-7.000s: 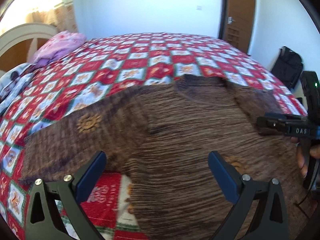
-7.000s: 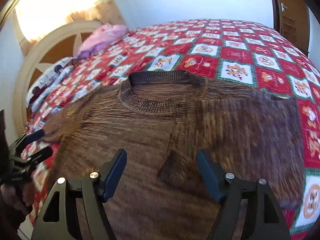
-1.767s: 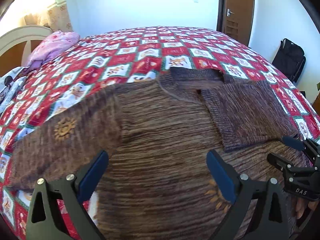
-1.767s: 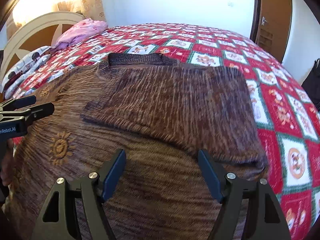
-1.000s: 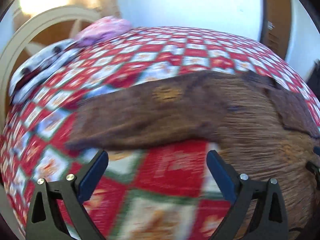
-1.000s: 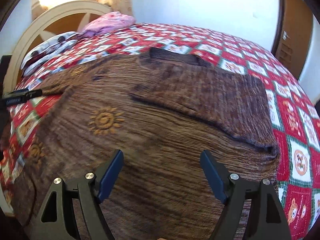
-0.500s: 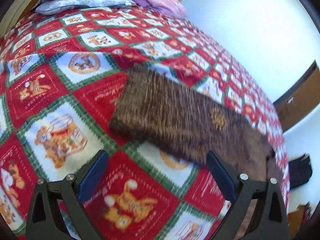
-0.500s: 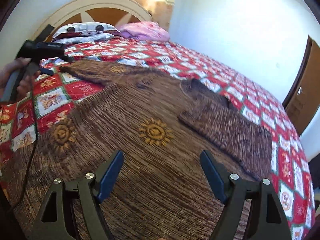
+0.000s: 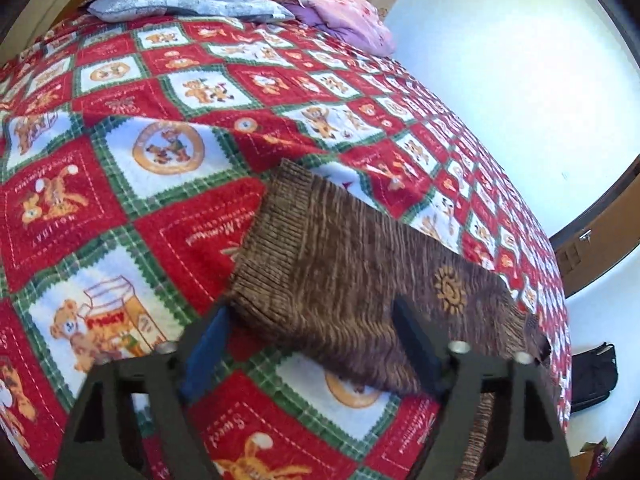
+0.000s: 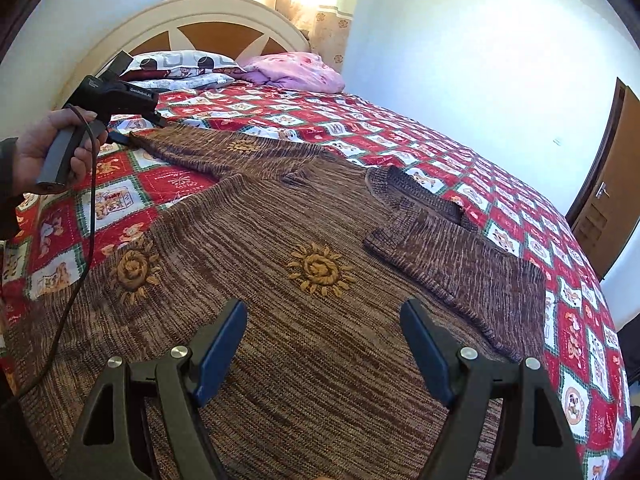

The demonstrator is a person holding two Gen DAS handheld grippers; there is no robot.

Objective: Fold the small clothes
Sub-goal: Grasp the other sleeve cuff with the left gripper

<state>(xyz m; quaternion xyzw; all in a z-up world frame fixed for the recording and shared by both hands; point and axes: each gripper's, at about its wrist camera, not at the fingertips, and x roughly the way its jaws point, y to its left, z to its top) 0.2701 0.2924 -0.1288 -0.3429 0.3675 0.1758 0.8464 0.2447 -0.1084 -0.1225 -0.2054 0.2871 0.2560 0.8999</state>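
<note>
sweater (image 10: 280,248) lies flat across the near part of the bed (image 10: 400,128), one sleeve (image 9: 340,272) stretched toward the headboard side, the other sleeve (image 10: 460,264) folded onto the body. pillows (image 10: 180,68) stacked at the head edge, against the headboard (image 10: 208,20).

The left gripper (image 9: 312,334) is motion-blurred in its own wrist view, so contact between its pads and the sweater cuff (image 9: 276,248) cannot be confirmed. Beyond the cuff, the sweater body (image 9: 508,308) is cut off behind the gripper frame. In the right wrist view, the sweater hem (image 10: 304,432) runs under the right gripper (image 10: 324,344) and past the lower edge.
</note>
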